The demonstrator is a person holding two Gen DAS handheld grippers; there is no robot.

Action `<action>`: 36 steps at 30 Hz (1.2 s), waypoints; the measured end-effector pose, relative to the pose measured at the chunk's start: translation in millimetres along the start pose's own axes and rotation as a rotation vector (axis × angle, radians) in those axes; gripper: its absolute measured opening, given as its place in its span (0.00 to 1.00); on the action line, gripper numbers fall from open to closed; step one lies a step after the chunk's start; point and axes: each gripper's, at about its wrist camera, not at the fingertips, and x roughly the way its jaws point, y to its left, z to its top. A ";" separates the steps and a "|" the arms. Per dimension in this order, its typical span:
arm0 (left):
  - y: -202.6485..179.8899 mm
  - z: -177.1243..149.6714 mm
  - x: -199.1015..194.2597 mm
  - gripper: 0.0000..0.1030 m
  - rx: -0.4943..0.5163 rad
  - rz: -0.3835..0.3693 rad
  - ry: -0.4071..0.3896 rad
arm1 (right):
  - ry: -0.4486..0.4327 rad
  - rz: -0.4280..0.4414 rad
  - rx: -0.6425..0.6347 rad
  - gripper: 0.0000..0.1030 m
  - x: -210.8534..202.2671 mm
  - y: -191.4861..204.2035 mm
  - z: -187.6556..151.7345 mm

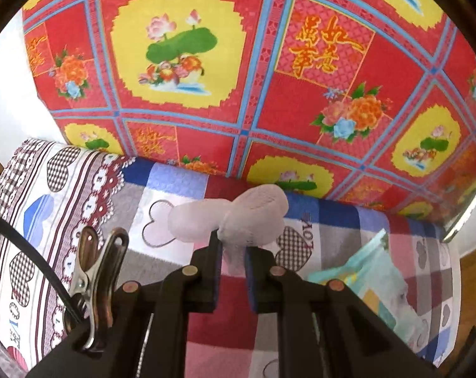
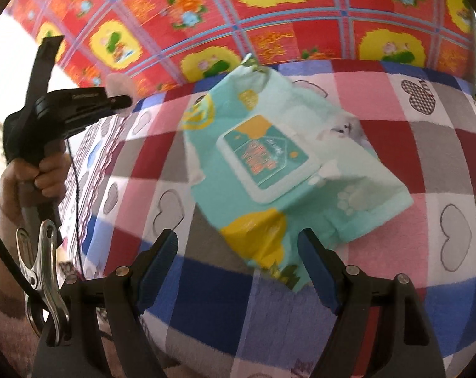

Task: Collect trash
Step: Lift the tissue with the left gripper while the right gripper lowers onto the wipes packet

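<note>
Left gripper, seen along its own fingers, pinches a crumpled white tissue between its blue-padded jaws, which are pressed nearly together on it. From this view the tissue looks soft and finely dimpled, bunched into two rounded lobes that bulge out to either side above the fingertips; it is held clear of the bedding beneath. In the right wrist view the same gripper appears at upper left, gripped by a hand on its handle, with the pale tissue showing as a small blurred puff at its tip.

Right gripper has its jaws spread wide, with nothing pressed between the pads. Just beyond and partly between its fingertips lies a mint-green wet-wipe pack, flat on the checked bedsheet; the pack bears yellow patches, white paw prints, a kitten picture and a rectangular white-rimmed flap label at its centre. The sheet is patterned in red, pink, grey, blue and white squares with heart outlines. Behind it rises a red floral cloth with yellow medallions and blue grid lines. A metal spring clip sits on the left gripper's body.
</note>
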 end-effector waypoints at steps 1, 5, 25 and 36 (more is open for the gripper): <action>0.7 -2.3 -1.5 0.13 0.002 0.001 0.003 | 0.009 0.003 -0.012 0.78 -3.2 1.5 -2.2; 1.8 -10.3 -5.4 0.13 0.014 0.023 0.048 | 0.017 0.012 -0.068 0.78 -19.9 7.4 -7.0; -24.1 -47.4 -29.9 0.13 0.100 -0.052 0.080 | -0.066 -0.084 -0.122 0.78 -42.9 -48.5 62.3; -22.0 -61.3 -38.0 0.13 0.108 -0.045 0.098 | 0.059 0.027 -0.068 0.78 9.8 -72.6 69.0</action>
